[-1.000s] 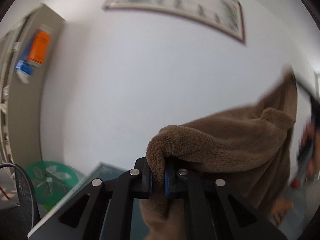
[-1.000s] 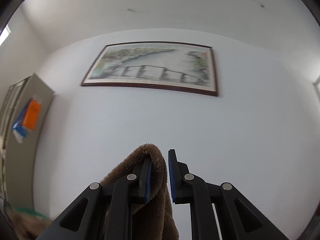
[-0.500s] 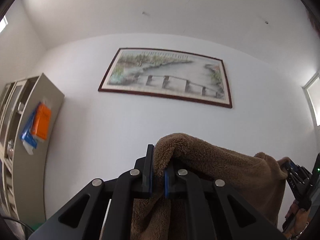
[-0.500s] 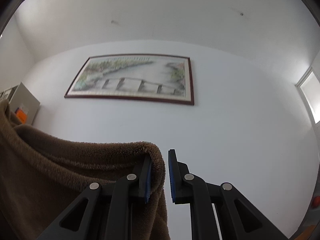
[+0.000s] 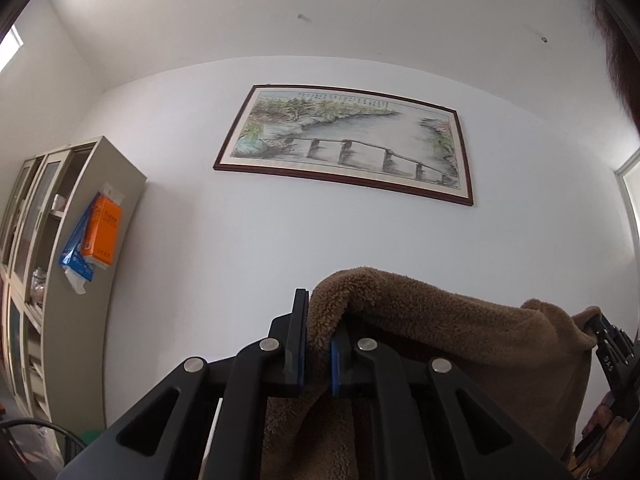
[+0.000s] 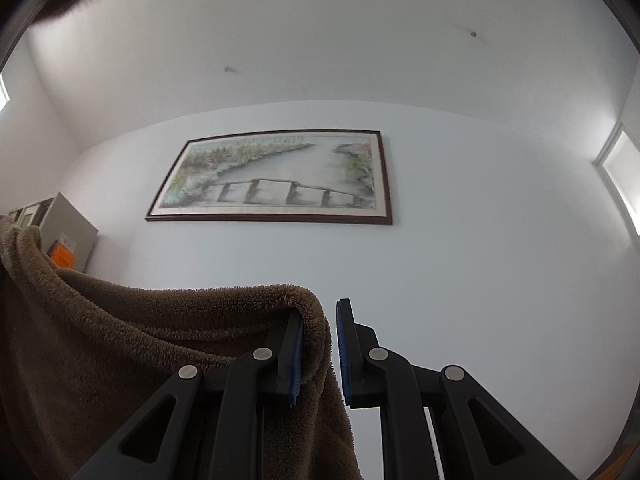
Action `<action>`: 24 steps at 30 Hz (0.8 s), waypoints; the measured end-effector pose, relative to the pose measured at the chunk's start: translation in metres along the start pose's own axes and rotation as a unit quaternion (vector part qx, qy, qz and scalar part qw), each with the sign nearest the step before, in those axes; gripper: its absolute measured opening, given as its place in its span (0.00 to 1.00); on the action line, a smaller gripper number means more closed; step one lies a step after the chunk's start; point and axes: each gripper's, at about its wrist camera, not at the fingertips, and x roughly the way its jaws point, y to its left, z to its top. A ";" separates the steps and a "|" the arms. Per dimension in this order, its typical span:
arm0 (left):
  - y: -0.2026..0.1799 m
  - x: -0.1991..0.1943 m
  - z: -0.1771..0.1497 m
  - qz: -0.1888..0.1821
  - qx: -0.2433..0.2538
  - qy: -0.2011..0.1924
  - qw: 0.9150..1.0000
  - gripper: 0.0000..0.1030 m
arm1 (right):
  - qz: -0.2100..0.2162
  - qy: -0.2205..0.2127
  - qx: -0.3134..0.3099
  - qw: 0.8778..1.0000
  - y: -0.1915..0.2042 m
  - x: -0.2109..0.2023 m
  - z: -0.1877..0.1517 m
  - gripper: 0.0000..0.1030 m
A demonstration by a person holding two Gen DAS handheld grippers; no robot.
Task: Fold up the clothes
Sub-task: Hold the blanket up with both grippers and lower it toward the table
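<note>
Brown fleece garment [image 5: 460,320] now higher, spread wider between both tongs.

One brown fleece garment [image 5: 440,320], two black two-finger grippers [image 5: 318,354] [image 6: 318,354], one framed river painting [image 5: 344,150], seemingly one beige cabinet [image 5: 60,240].

The fleece [image 5: 460,332] is plain brown, fuzzy all over. Both tongs [image 5: 319,344] [image 6: 318,354] are black with blue pads [image 6: 343,354]. The wall [image 5: 320,240] is white; the painting [image 5: 348,148] shows pale greens and greys in a dark red frame. An orange box [image 5: 106,228] hangs on the beige cabinet [image 5: 80,280].
</note>
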 end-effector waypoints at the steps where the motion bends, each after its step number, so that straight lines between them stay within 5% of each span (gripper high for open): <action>1: 0.003 -0.003 -0.001 0.001 0.001 0.000 1.000 0.12 | 0.008 0.005 0.008 1.000 -0.002 -0.001 0.001 0.14; 7: 0.025 -0.005 -0.006 0.012 0.017 0.006 1.000 0.13 | 0.034 0.057 0.013 0.998 0.008 0.013 -0.023 0.14; 14: 0.042 0.030 -0.032 0.051 -0.019 0.114 0.992 0.14 | 0.057 0.123 0.007 0.991 0.026 0.034 -0.058 0.14; 19: 0.091 0.091 -0.088 0.071 -0.042 0.211 0.974 0.14 | 0.067 0.225 -0.002 0.972 0.055 0.072 -0.130 0.14; 24: 0.115 0.156 -0.171 0.094 -0.044 0.320 0.942 0.14 | 0.054 0.313 -0.040 0.947 0.088 0.111 -0.215 0.14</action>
